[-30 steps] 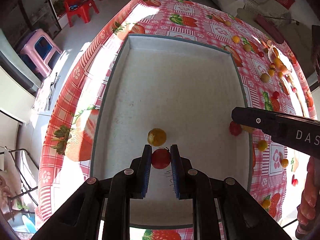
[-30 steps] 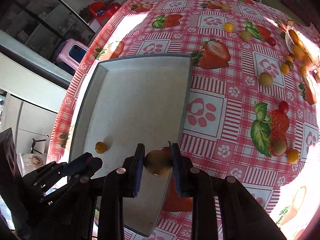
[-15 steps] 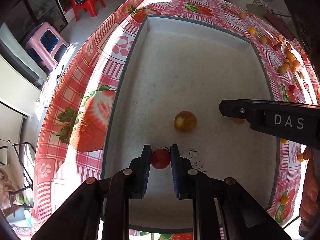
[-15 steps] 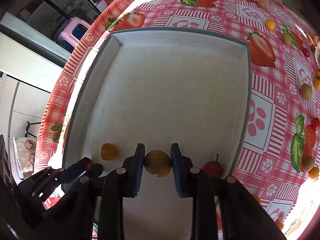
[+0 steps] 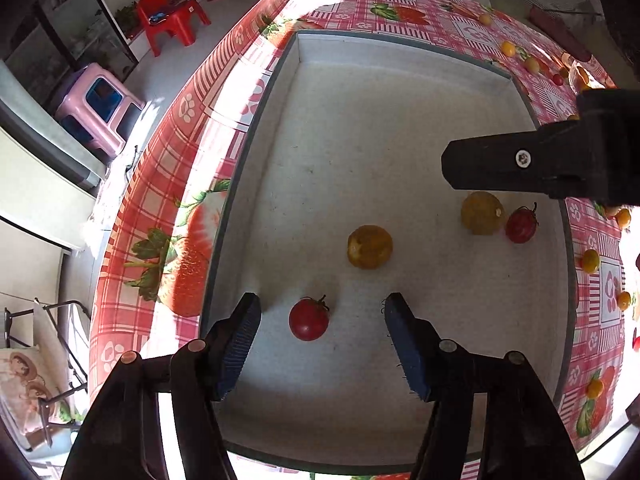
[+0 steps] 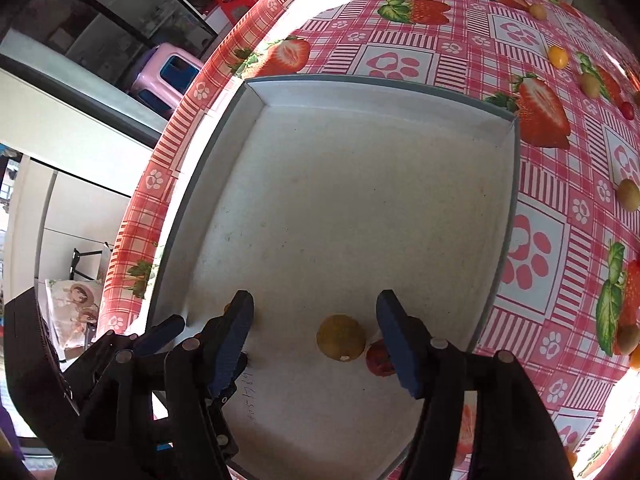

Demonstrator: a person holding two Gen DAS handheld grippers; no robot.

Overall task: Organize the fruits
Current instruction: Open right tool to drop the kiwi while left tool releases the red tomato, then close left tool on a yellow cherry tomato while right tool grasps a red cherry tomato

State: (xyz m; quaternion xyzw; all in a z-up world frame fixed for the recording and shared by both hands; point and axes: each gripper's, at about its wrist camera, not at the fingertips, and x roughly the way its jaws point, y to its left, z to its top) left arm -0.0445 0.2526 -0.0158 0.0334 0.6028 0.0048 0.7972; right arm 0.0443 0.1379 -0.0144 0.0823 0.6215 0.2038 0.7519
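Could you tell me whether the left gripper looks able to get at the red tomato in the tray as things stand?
Probably yes: the left gripper is open, with the red tomato lying free between its fingers on the tray.

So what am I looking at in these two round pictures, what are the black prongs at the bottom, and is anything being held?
A person holds a two-finger tool in each hand; each picture comes from a camera on one tool, looking along its fingers. The left gripper and right gripper have just been opening; both stand open, holding nothing. A red tomato lies free between the left one's fingers, a yellow-brown fruit between the right's. Both rest in a white tray with two more fruits, on a strawberry-print tablecloth strewn with others.
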